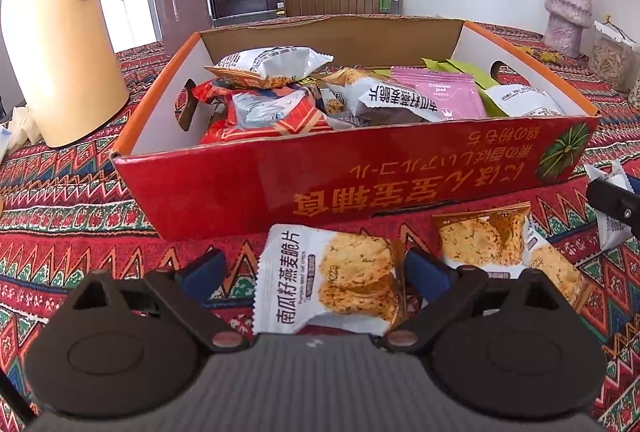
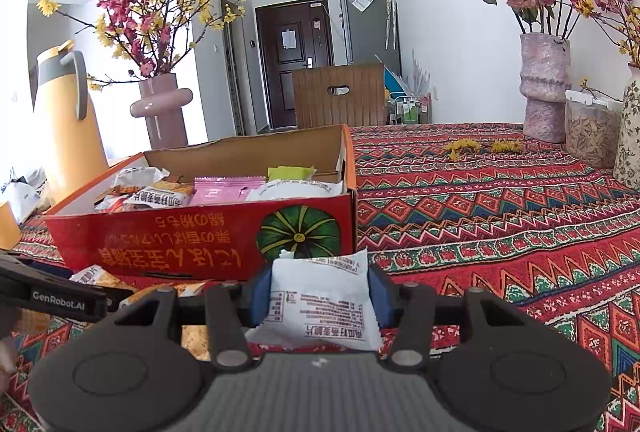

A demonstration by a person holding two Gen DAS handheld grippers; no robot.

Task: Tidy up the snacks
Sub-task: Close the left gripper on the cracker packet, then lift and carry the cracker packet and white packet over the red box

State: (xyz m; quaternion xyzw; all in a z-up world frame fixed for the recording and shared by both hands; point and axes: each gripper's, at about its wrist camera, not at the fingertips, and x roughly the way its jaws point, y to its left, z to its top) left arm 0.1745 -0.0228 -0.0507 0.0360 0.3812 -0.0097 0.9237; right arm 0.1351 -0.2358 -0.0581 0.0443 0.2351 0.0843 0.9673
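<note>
L hand-held gripper (image 1: pixel 310 272): jaws wide, straddling oat crisp packet (image 1: pixel 326 282) at lower centre; left pad clear of it, not gripping.
R hand-held gripper (image 2: pixel 320 298): clamped on white snack packet (image 2: pixel 320 302), centre-low in right wrist view.
Second crisp packet (image 1: pixel 486 238): on desk (image 2: pixel 500 216), right of the first.
Red snack box (image 1: pixel 360 171): mid-frame behind packets, full of snacks.
Thermos (image 1: pixel 52 43): upper left.

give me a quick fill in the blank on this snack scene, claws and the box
1. The right claw is shut on a ____ snack packet.
2. The oat crisp packet between the left claw's open fingers lies on the ____.
3. The pink sachet lies inside the red ____.
4. The picture printed on the box's front is a green ____.

Missing words: white; tablecloth; box; pumpkin
</note>
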